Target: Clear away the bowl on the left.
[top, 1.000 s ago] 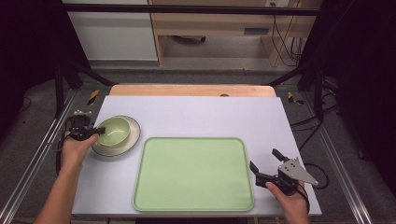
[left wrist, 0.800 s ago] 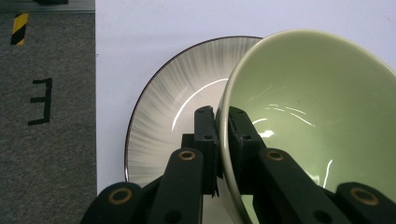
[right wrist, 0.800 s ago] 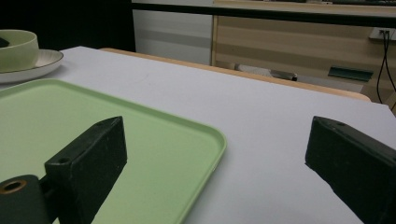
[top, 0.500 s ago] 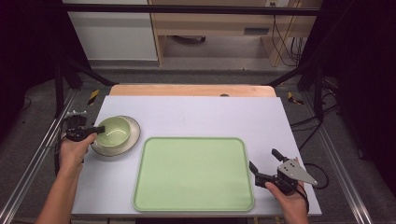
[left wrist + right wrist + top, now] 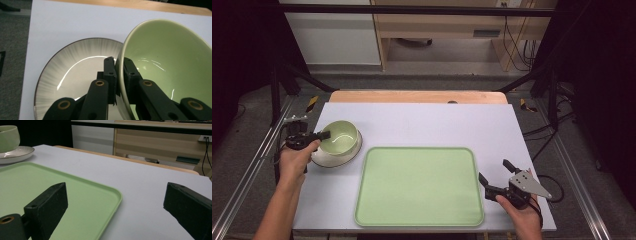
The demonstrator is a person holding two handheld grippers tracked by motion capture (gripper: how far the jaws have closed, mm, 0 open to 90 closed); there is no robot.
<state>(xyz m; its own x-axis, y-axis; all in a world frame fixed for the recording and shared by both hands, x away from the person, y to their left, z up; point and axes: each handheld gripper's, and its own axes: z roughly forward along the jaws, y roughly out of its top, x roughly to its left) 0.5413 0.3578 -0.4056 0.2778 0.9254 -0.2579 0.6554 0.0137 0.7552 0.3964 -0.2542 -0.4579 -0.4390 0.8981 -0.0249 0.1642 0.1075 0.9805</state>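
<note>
Lifted since earlier, one bowl in left gripper seemingly clears one plate.

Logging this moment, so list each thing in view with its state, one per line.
green bowl: empty, tilted, rim clamped, lifted partly off the plate.
plate: empty, flat on the table under the bowl.
green tray: empty, flat on the table.
left gripper: shut on the bowl rim.
right gripper: open, holding nothing, beside the tray.
</note>
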